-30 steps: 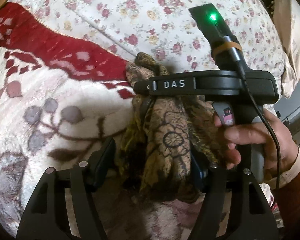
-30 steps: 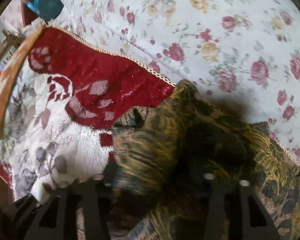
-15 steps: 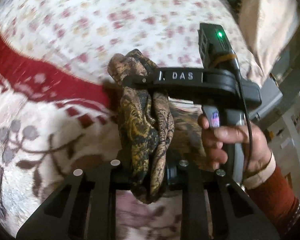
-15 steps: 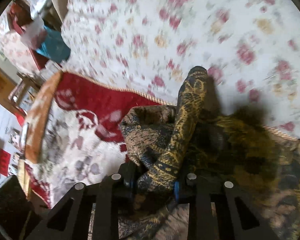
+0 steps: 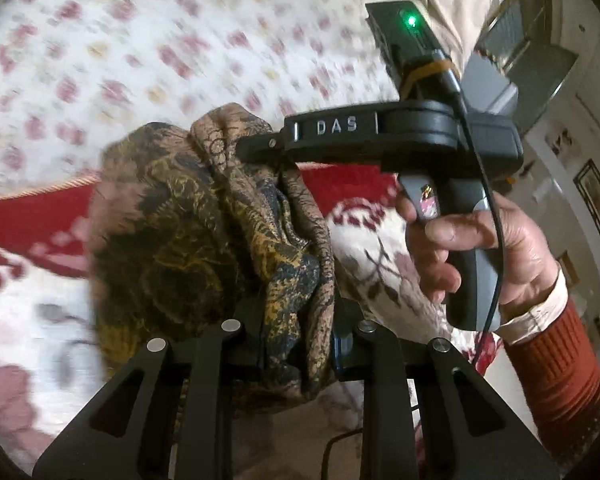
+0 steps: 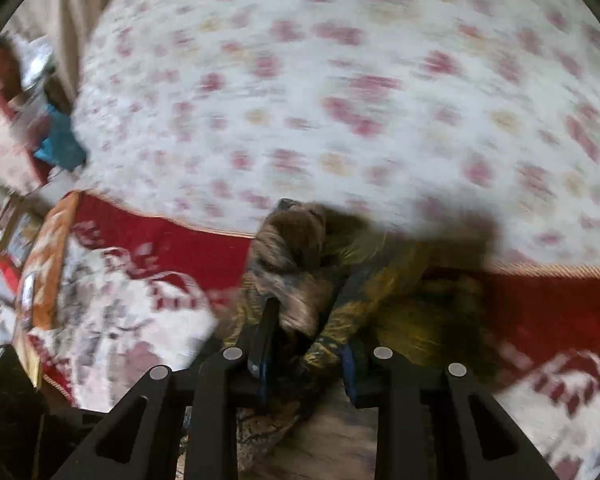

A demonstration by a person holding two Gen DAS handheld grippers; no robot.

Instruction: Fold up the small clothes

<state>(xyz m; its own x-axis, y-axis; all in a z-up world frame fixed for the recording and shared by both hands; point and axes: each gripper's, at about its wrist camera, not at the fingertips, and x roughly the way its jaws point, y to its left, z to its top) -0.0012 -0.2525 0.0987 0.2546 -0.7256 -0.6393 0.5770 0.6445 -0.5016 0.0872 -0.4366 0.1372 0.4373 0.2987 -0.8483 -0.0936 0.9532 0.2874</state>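
A small brown, gold and black patterned cloth [image 5: 188, 216] hangs bunched above the bed. My left gripper [image 5: 296, 344] is shut on its lower folds. My right gripper [image 5: 256, 148] comes in from the right, held by a hand, and is shut on the cloth's upper part. In the right wrist view the same cloth [image 6: 300, 264] is pinched in my right gripper [image 6: 306, 356], and the rest of it trails off to the right. Both views are blurred by motion.
A red and white flowered blanket [image 5: 28, 216] lies under the cloth, and a white sheet with pink roses [image 6: 340, 80] lies beyond it. A blue item [image 6: 60, 148] sits at the bed's far left. A wall with picture frames [image 5: 592, 196] stands at the right.
Both grippers have lifted the cloth off the bed and swung it. The left jaws closed on the cloth during the last second. The room's right side has come into the left wrist view.
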